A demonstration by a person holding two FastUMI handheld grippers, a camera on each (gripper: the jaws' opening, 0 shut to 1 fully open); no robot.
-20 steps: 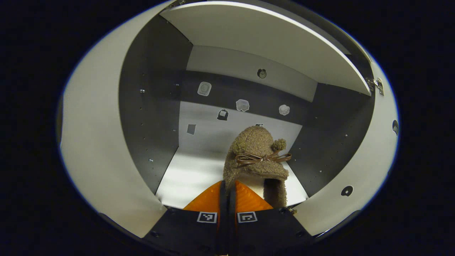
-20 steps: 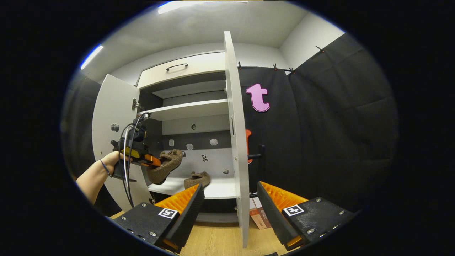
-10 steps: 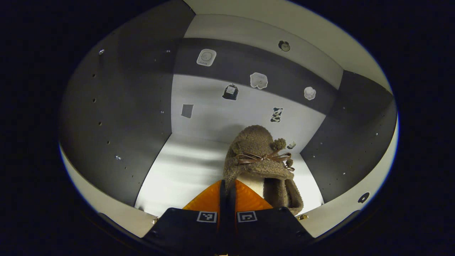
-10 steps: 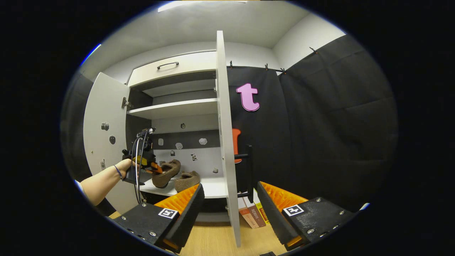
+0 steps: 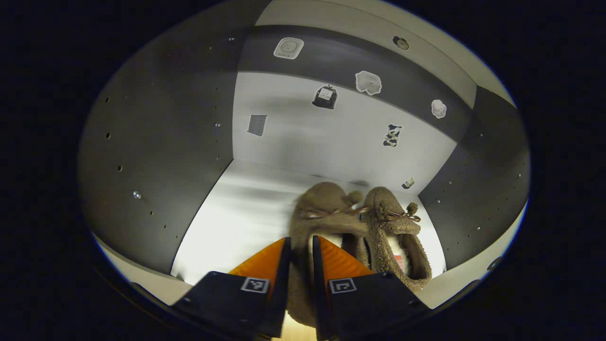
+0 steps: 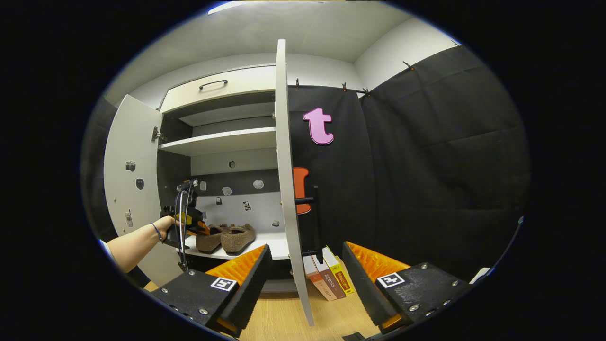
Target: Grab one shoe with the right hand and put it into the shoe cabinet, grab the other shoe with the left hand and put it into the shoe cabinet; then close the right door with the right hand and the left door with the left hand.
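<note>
In the left gripper view the left tongs (image 5: pixel 299 265) sit narrow, their two fingers flanking the heel rim of the near shoe (image 5: pixel 318 214); whether they press on it or have just let go I cannot tell, since the fuzzy heel fills the slim gap between them; that shoe's long axis runs straight ahead of the tongs, heel toward them and toe toward the back wall of the shoe cabinet (image 5: pixel 156 142), and it appears to rest on the lower shelf (image 5: pixel 236 213); touching it on the right lies the second shoe (image 5: pixel 396 232), parallel, toe likewise toward the back, close to the shelf's front right corner; the left half of the shelf is bare. In the right gripper view the right tongs (image 6: pixel 305 277) hang wide apart and hold nothing, well back from the cabinet over the wooden floor (image 6: pixel 279 317); beyond them the right door (image 6: pixel 286 180) stands edge-on and open, nearer to this hand than anything else, and the left door (image 6: pixel 130 189) swings wide on the far side, beside the person's hand (image 6: pixel 165 227) on the left gripper; both shoes lie on the lower shelf and the upper shelf (image 6: pixel 218 141) carries nothing; judged so, the stowing is about done, and the coming move turns on freeing the left tongs backward along the shoe's axis, then the doors.
</note>
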